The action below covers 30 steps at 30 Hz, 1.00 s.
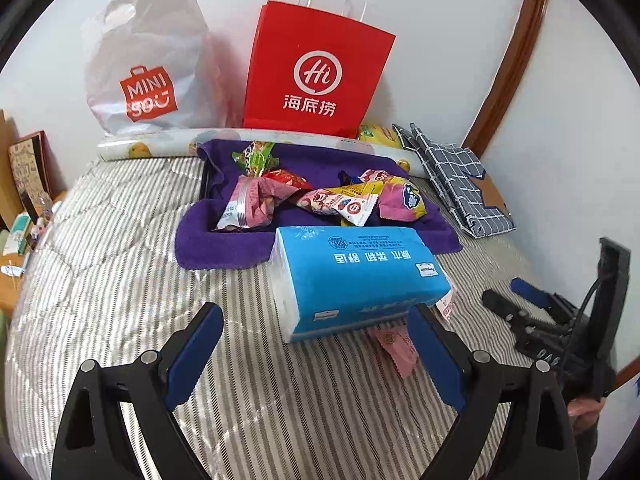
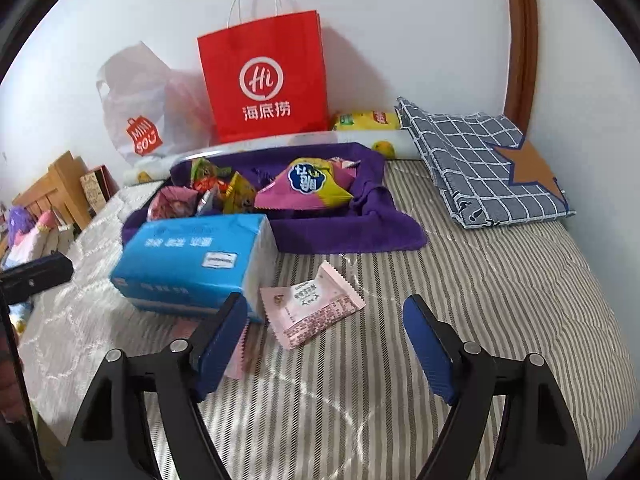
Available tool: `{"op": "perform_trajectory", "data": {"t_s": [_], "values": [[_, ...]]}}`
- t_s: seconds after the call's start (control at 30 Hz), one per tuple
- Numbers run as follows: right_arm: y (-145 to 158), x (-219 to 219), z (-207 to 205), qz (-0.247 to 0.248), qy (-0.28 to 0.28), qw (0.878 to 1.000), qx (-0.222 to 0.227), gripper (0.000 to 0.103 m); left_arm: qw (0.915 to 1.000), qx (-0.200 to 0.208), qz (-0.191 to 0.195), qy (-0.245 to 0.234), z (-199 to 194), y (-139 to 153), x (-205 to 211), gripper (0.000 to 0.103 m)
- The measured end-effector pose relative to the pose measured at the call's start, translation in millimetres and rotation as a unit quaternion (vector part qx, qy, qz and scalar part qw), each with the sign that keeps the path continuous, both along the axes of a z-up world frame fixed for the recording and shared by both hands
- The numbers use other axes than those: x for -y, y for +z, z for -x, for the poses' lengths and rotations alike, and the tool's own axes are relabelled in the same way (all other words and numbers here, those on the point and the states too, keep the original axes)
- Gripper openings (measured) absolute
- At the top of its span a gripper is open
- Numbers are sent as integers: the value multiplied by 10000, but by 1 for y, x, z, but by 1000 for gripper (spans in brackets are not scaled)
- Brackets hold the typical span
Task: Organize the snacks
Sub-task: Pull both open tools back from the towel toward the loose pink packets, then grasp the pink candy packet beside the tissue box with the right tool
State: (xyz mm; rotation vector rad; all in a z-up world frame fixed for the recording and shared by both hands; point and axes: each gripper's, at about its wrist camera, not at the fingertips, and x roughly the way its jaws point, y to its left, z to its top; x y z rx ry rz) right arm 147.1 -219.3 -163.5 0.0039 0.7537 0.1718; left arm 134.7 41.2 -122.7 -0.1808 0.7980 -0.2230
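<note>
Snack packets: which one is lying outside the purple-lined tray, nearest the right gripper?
The pale pink packet, flat on the striped quilt beside the blue tissue pack, just ahead of the open right gripper. The others are piled in the tray.

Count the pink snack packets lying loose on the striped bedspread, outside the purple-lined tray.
2. One pink packet lies flat just right of the blue tissue pack. A second pink packet pokes out beneath the tissue pack's near edge, mostly covered. More may hide underneath.

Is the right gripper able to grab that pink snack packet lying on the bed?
Probably yes. The pink snack packet lies flat ahead of the open right gripper, nothing covering it; the blue tissue pack sits beside it.
</note>
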Motion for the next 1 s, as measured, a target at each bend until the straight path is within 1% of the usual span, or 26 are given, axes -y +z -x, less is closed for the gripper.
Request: {"op": "perform_trajectory", "data": {"t_s": [0.13,0.2,0.3,0.5,0.67,0.77,0.83,0.87,0.9,0.93,0.97,1.0], "values": [[-19,-4,-16,238,201,9994,-178,82,9999,-19,113,-35,-9,-6,-2,93],[-26,-2,-24,277,194,9990,-280,82,9999,-29,91,-56,-12,-8,-2,93],[-38,6,-38,206,240,9983,-481,82,10000,-41,-8,-60,-18,-10,0,94],[-51,8,-58,181,480,9966,-652,82,9999,-112,7,-124,-29,-16,0,94],[-60,0,-71,315,638,9940,-835,82,9996,-264,14,-140,-40,-24,3,94],[-60,-2,-72,353,688,9937,-817,81,9995,-284,-33,-119,-43,-26,4,94],[-60,-4,-70,346,725,9938,-771,73,9995,-282,-47,-120,-44,-27,4,94],[-59,-5,-69,348,744,9939,-733,62,9995,-277,-52,-125,-44,-27,5,94],[-57,-5,-68,357,743,9941,-704,56,9995,-276,-52,-136,-43,-27,5,94],[-56,-5,-67,355,755,9942,-681,54,9995,-275,-48,-142,-43,-27,5,94],[-56,-6,-67,339,800,9939,-683,45,9995,-272,-40,-156,-43,-27,6,94],[-55,-7,-66,327,814,9939,-674,39,9995,-272,-37,-165,-43,-26,6,94]]}}
